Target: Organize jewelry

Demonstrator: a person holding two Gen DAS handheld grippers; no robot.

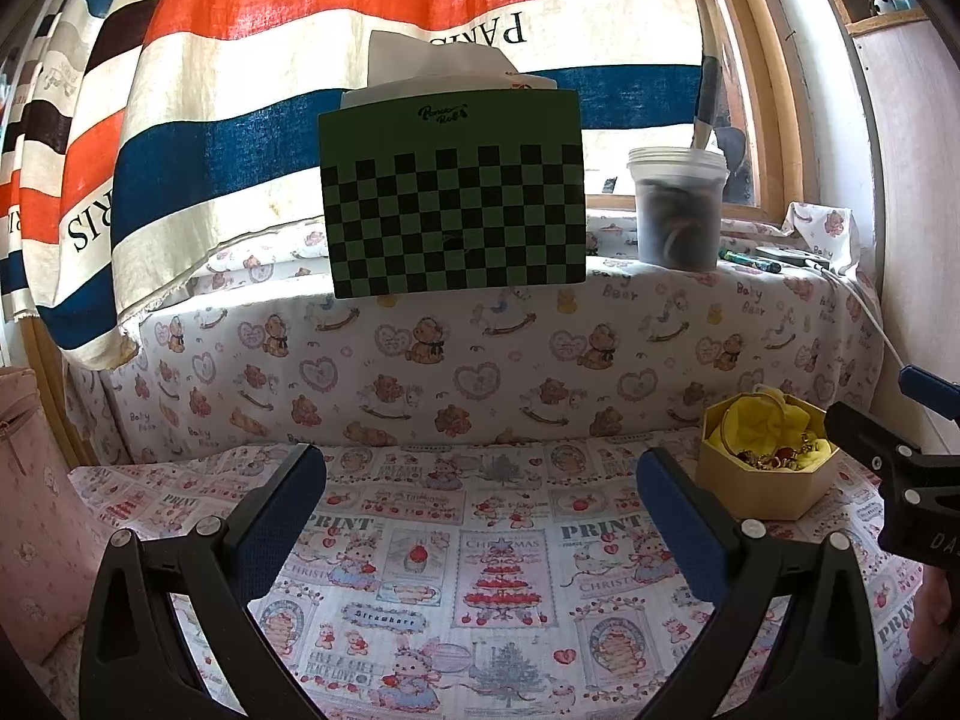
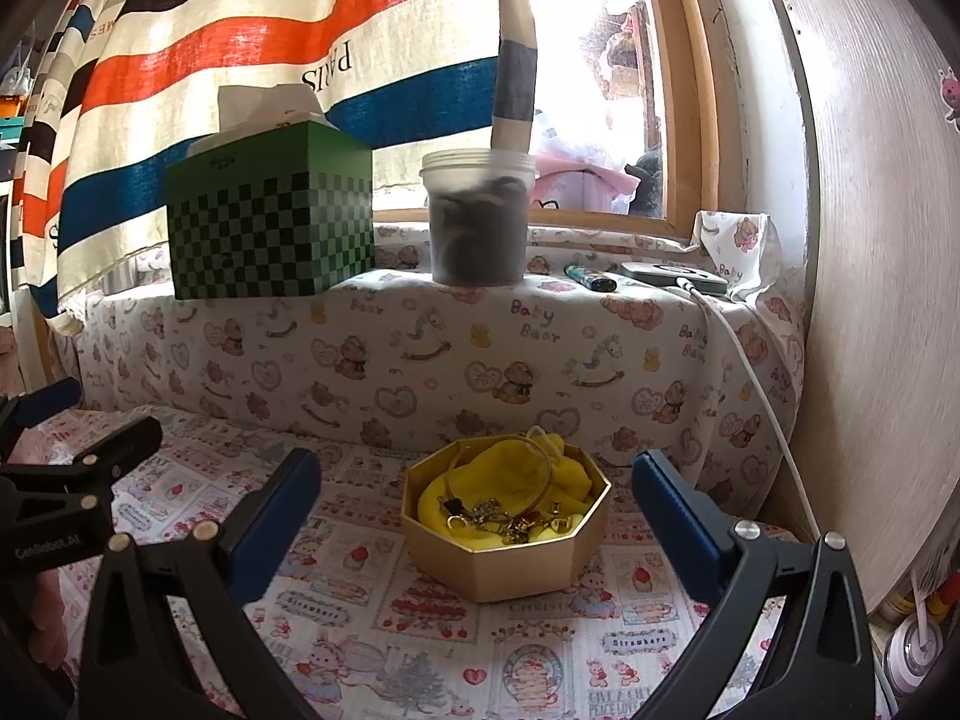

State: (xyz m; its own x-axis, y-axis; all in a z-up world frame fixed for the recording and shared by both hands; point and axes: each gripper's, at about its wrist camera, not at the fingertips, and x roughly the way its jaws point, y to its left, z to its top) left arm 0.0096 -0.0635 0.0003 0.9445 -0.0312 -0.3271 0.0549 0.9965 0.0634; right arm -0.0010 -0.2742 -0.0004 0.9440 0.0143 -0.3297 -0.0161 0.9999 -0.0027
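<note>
Jewelry box point(image 2: 507, 531): gold, octagonal, lidless; it sits on the printed cloth point(image 2: 372, 612) of the bench, just in front of the cloth-covered ledge point(image 2: 420, 336).
Contents: a yellow pouch point(image 2: 510, 468), a thin gold bangle point(image 2: 543, 468) resting on it, and a tangle of gold chains and charms point(image 2: 510, 519) along the box's near side.
Right gripper point(image 2: 477, 516): jaws spread wide, holding nothing; the box lies between its blue pads point(image 2: 282, 516), apart from both.
Left gripper point(image 1: 480, 516): jaws also wide and empty, hovering over bare cloth to the left of the box point(image 1: 768, 462), clear of it.
Above the box: a lidded plastic tub point(image 2: 478, 216) of dark contents stands on the ledge.
Left of the tub: a green checkered tissue box point(image 2: 270, 222).
Right of the tub: a lighter point(image 2: 591, 279) and a flat charger point(image 2: 672, 276) with a white cable point(image 2: 756, 384).
Behind the ledge: a striped curtain point(image 2: 240, 48) and the window point(image 2: 600, 60).
</note>
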